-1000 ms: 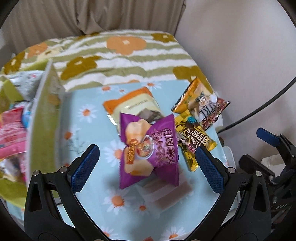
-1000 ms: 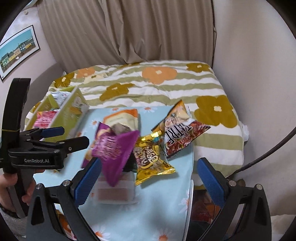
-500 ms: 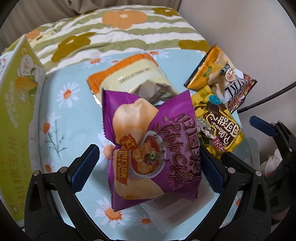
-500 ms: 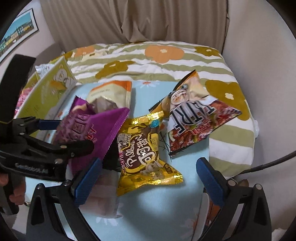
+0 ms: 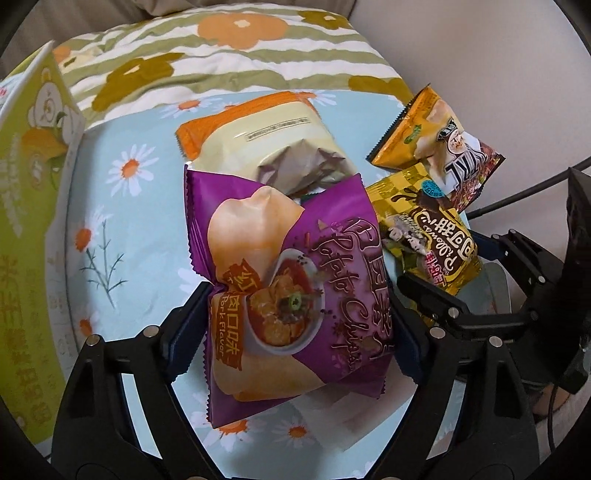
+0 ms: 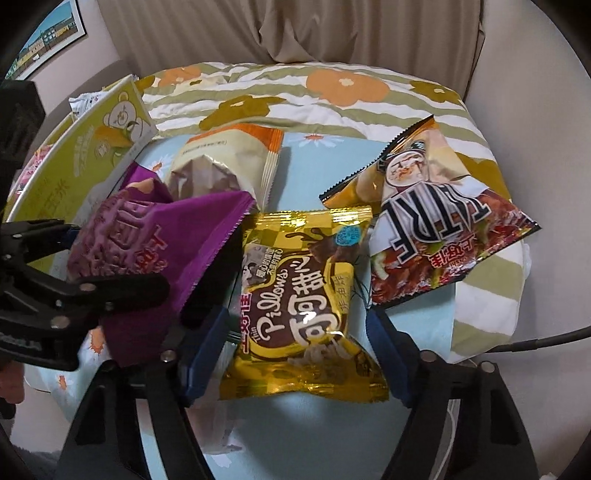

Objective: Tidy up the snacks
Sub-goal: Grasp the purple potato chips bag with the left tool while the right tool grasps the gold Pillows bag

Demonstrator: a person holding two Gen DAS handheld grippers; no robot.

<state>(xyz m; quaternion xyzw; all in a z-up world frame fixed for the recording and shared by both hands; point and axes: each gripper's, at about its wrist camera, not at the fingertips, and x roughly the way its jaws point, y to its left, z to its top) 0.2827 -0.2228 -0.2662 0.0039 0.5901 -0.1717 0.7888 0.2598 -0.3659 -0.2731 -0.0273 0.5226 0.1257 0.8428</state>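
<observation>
The left gripper point(image 5: 295, 332) points steeply down over a puffy purple bag point(image 5: 291, 280) of potato chips, a glossy foil pillow pack with zigzag-cut end seams; its blue-padded jaws are closing on the bag, the pads meeting the bag's two sides, and the foil is pinched into a crease at the left edge. The right gripper point(image 6: 295, 332) is likewise closing around a gold bag point(image 6: 306, 295), a shiny crinkled packet with brown lettering and a checker pattern near its top; the bag sits between the blue pads point(image 6: 205, 358), whose inner faces reach its lower edges, though how firmly they press cannot be told. Both bags lie on a pale blue cloth point(image 5: 122, 206) printed with white-and-orange daisies, spread over a flat surface. Behind the purple bag is an orange bag point(image 5: 258, 136), matte cream in the middle with orange ends and a clear window showing brown contents. To the right of the gold bag, a larger amber-and-red bag point(image 6: 424, 221) with bold block letters lies tilted, its sawtooth top edge lifted and its corner overhanging the cloth. A stiff green carton point(image 6: 85, 155) with a bear drawing stands at the left. Beyond is a soft quilt point(image 6: 332, 92) in green and white stripes with orange and olive flowers, and pleated beige curtains point(image 6: 295, 33).
</observation>
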